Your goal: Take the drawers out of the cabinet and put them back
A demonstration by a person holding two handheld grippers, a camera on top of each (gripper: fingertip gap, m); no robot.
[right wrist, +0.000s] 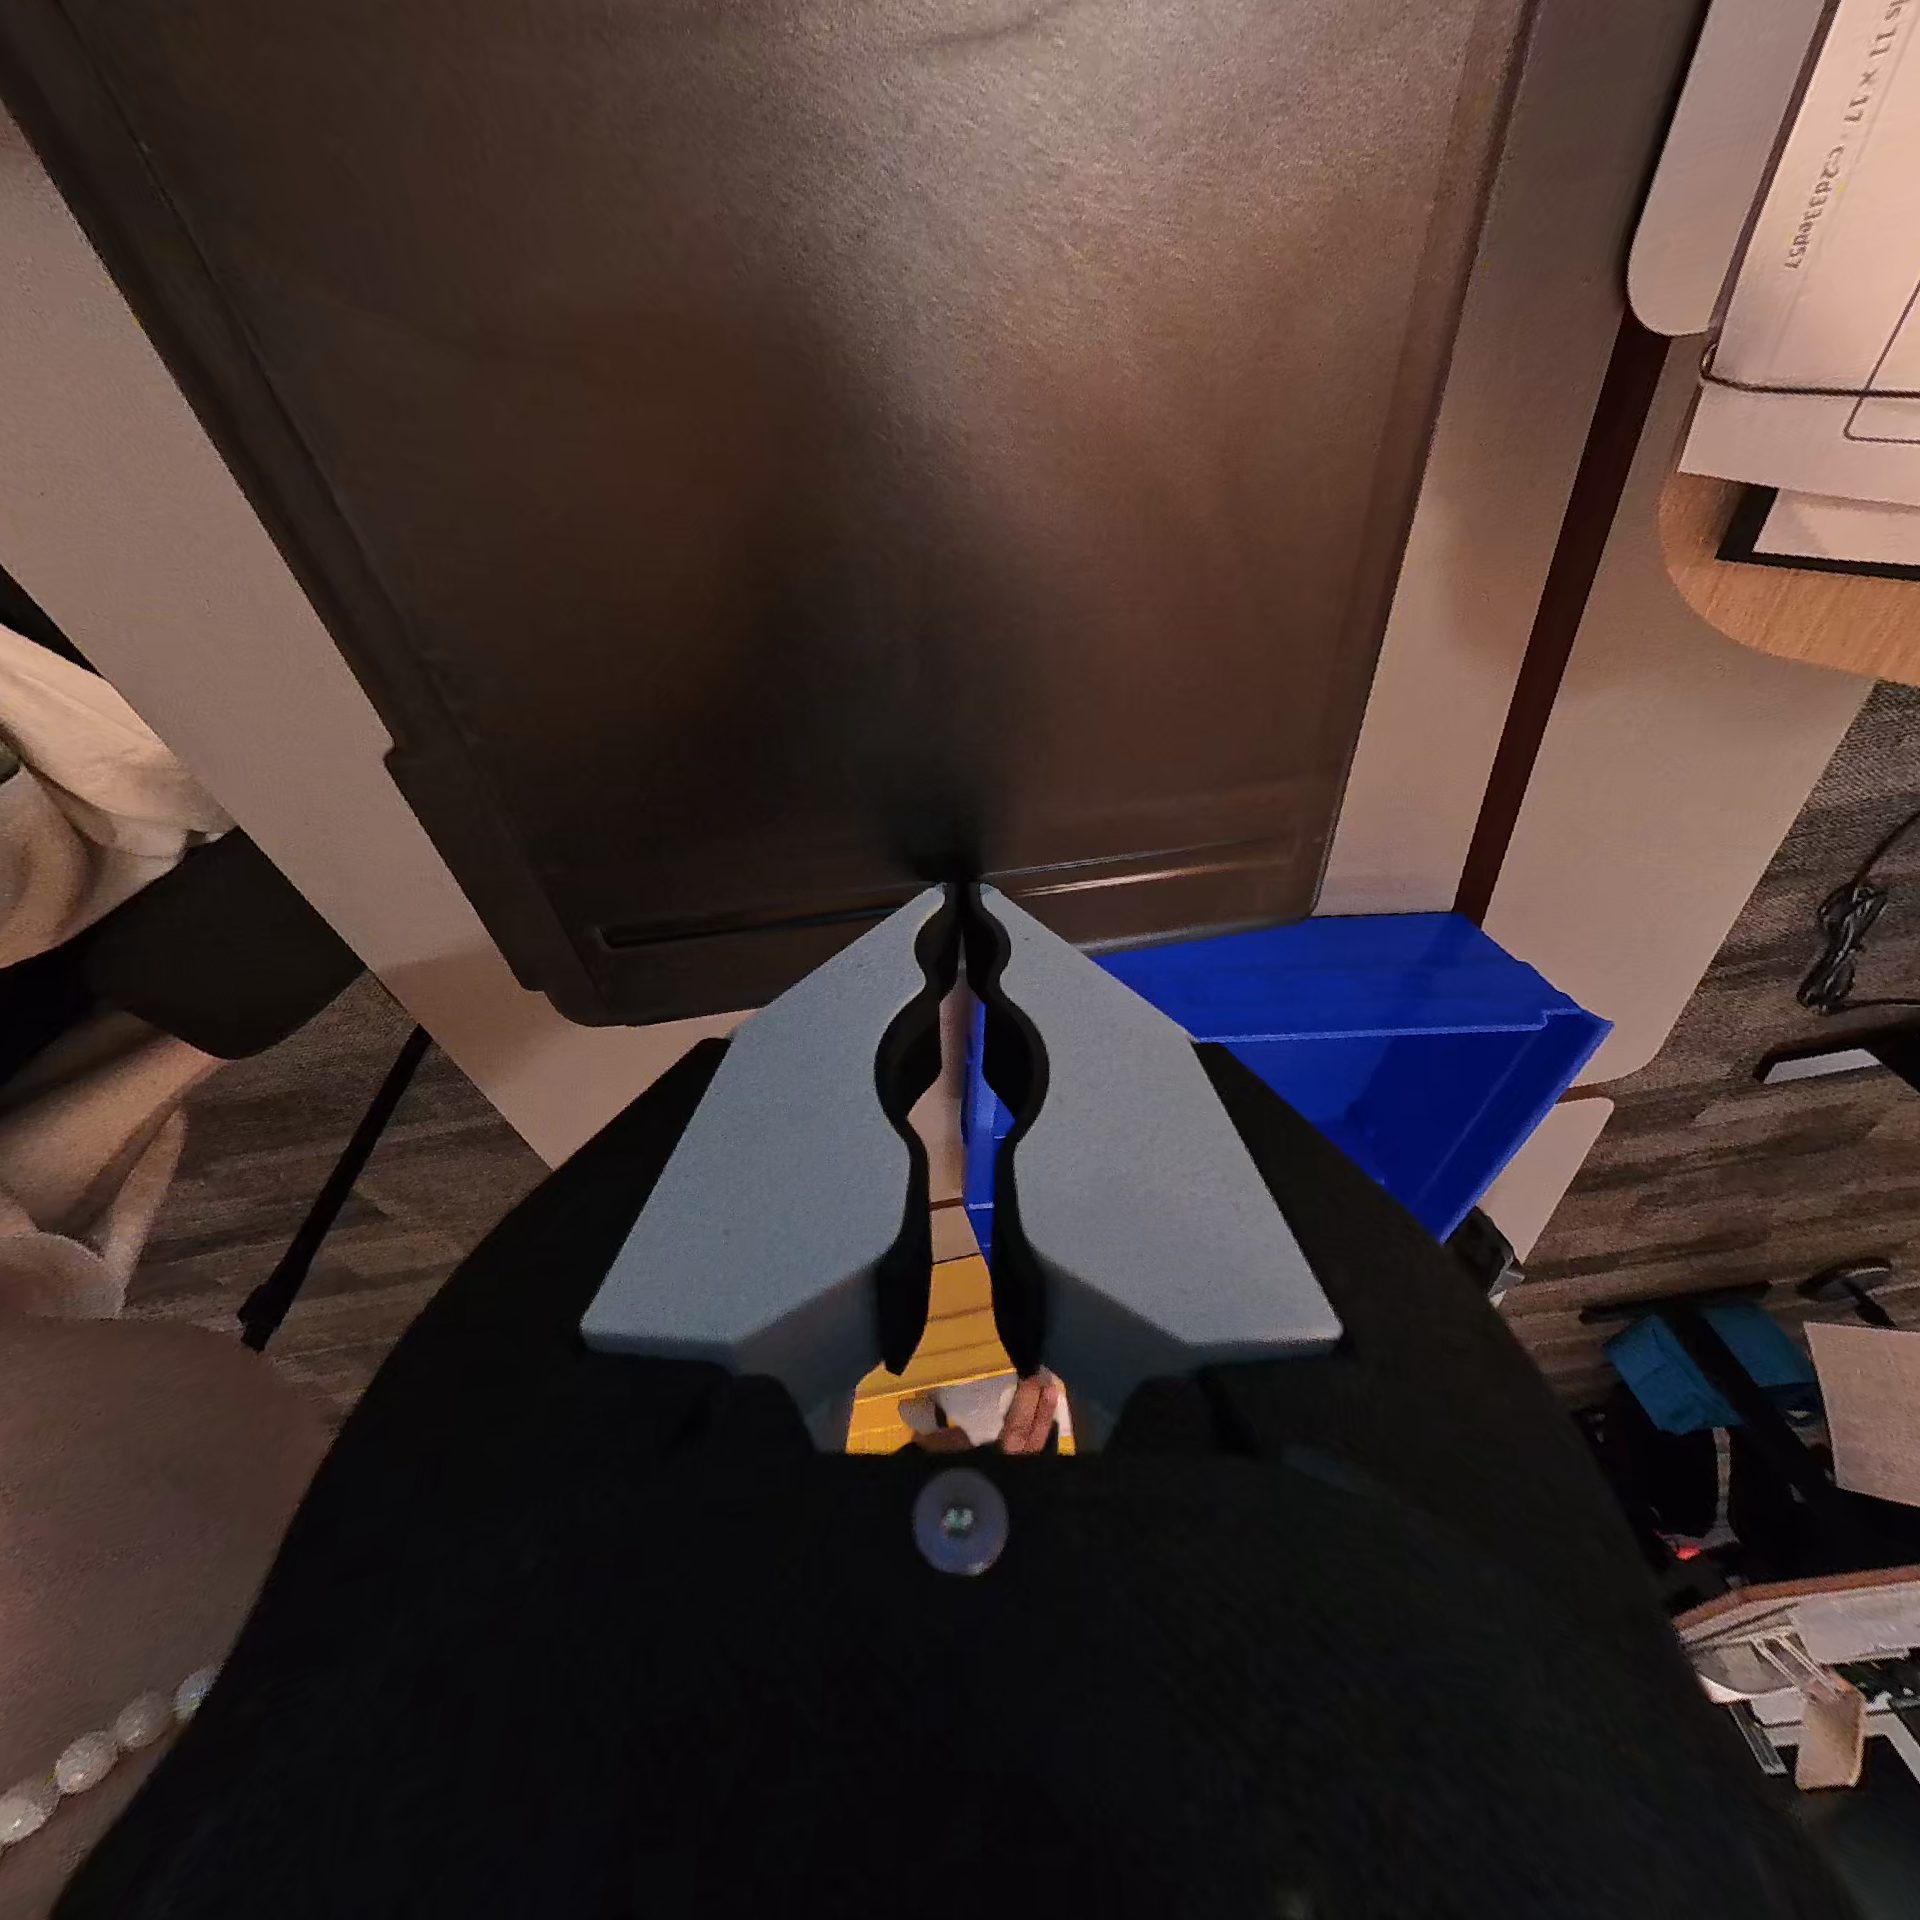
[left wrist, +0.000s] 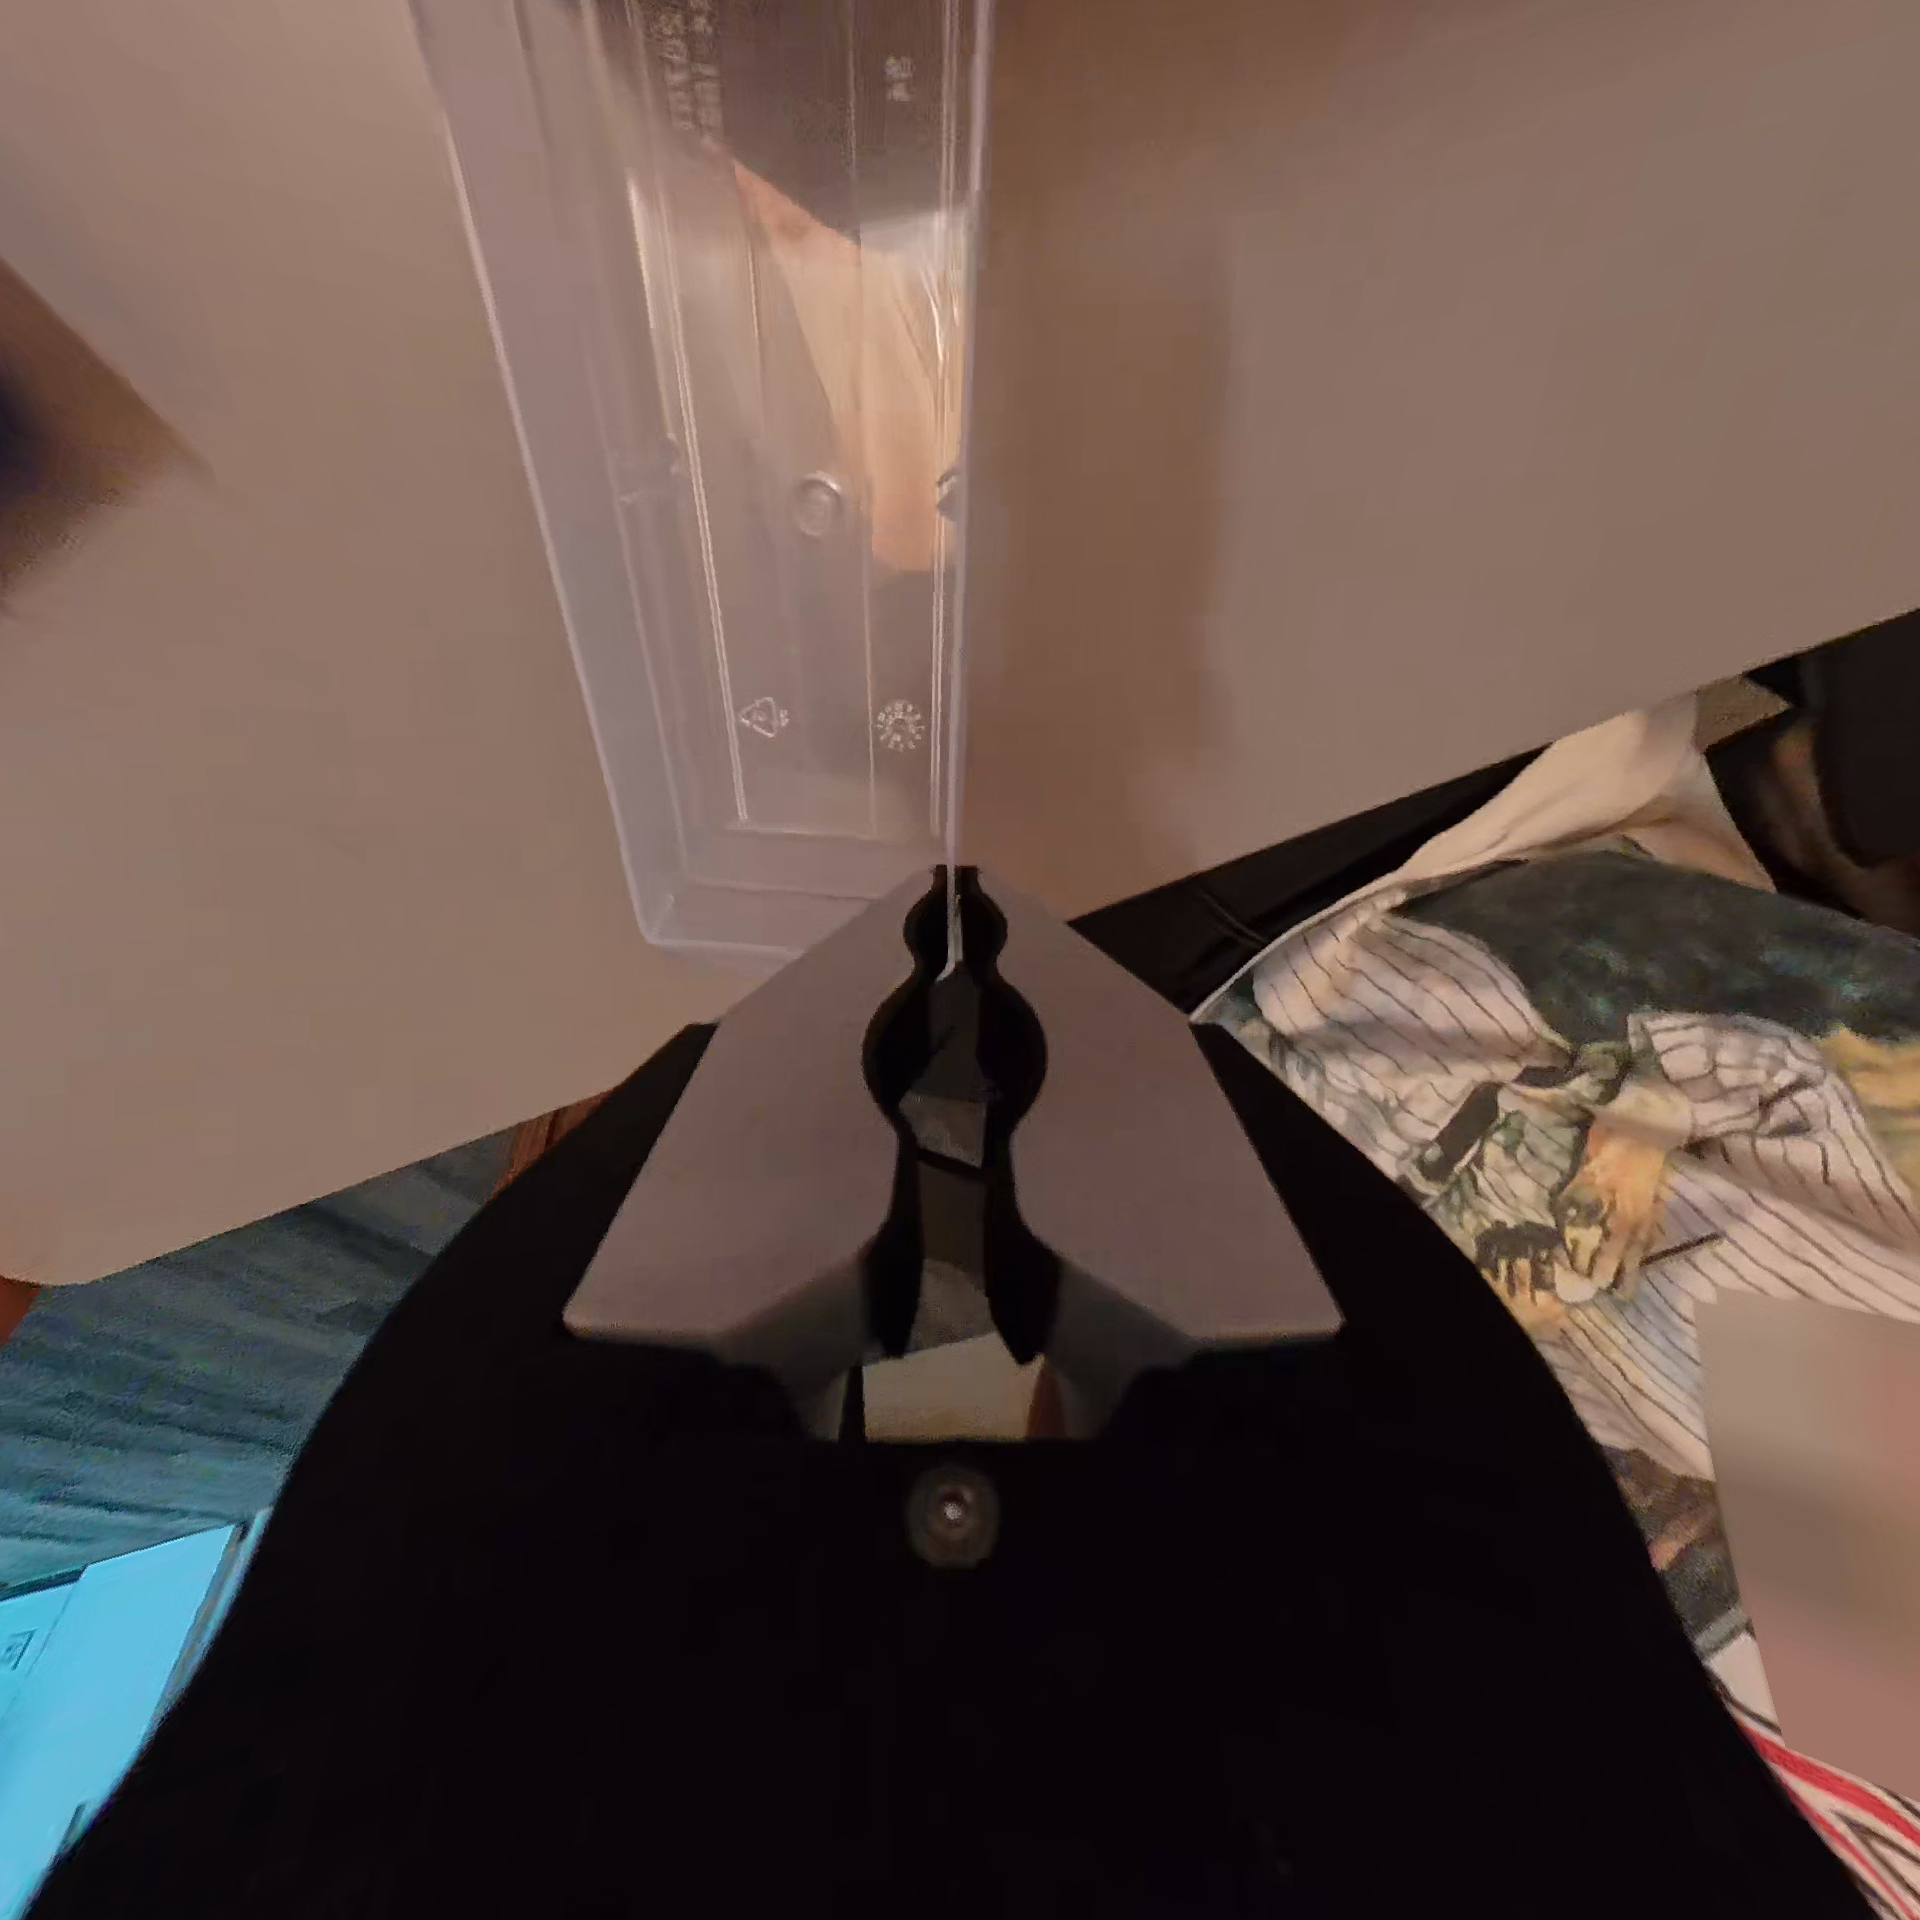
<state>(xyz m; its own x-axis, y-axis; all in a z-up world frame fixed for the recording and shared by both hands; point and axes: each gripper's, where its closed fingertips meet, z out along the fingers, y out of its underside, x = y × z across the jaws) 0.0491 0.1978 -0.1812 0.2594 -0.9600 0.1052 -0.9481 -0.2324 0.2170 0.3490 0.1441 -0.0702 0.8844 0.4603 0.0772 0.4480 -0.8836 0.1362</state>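
The clear plastic drawer [left wrist: 769,468] is out of the cabinet and hangs over the pale tabletop [left wrist: 1403,416], pinched by one thin side wall in the clenched tips of the left gripper [left wrist: 951,883]. The right gripper [right wrist: 958,896] has its tips pressed together against the near edge of the dark cabinet [right wrist: 831,416], though I cannot tell whether they actually hold that edge. To do this well, I'd keep that cabinet braced and keep the drawer level and square, since a grip on one thin wall invites twisting; a blue bin [right wrist: 1351,1039] sits just beyond.
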